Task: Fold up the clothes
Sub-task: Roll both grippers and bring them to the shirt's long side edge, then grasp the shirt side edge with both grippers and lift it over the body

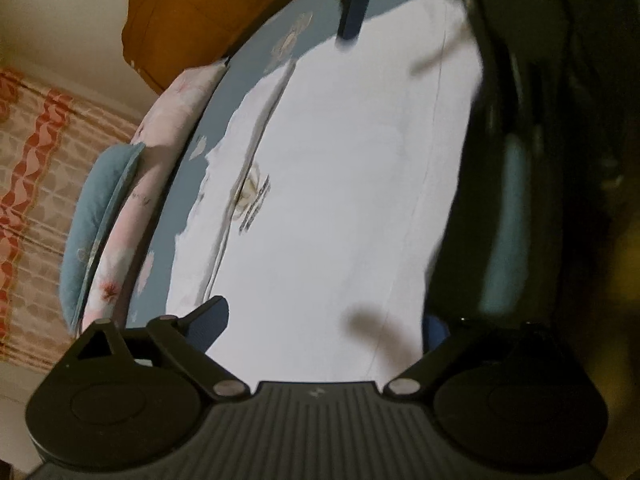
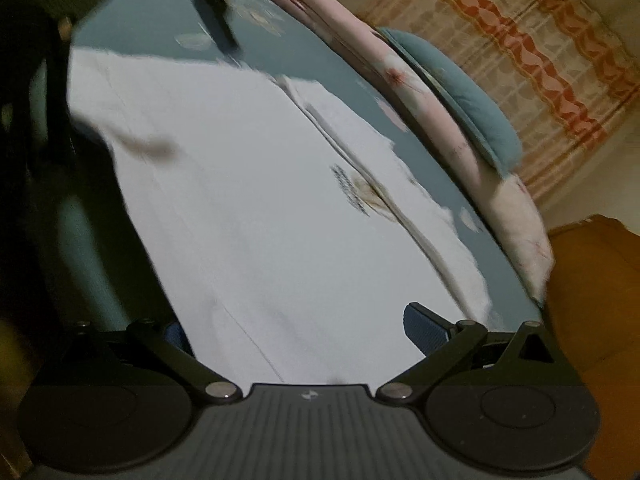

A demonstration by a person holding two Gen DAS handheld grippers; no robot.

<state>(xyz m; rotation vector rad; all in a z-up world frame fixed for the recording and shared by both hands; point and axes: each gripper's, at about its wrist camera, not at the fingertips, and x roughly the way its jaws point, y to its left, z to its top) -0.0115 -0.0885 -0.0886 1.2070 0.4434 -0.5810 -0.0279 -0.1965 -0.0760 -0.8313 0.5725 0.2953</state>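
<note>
A white garment with a small printed logo lies spread on a blue bed sheet; it also shows in the right wrist view. My left gripper is open, its fingers wide apart over the garment's near end, one blue pad on the left. My right gripper is open too, its blue pad at the right, fingers spread over the garment's other end. The right gripper's finger shows at the far end in the left wrist view. Both views are blurred.
A pink floral quilt and a blue pillow lie along the bed's far side by a patterned curtain. A brown wooden cabinet stands at one end. A dark figure is at the near side.
</note>
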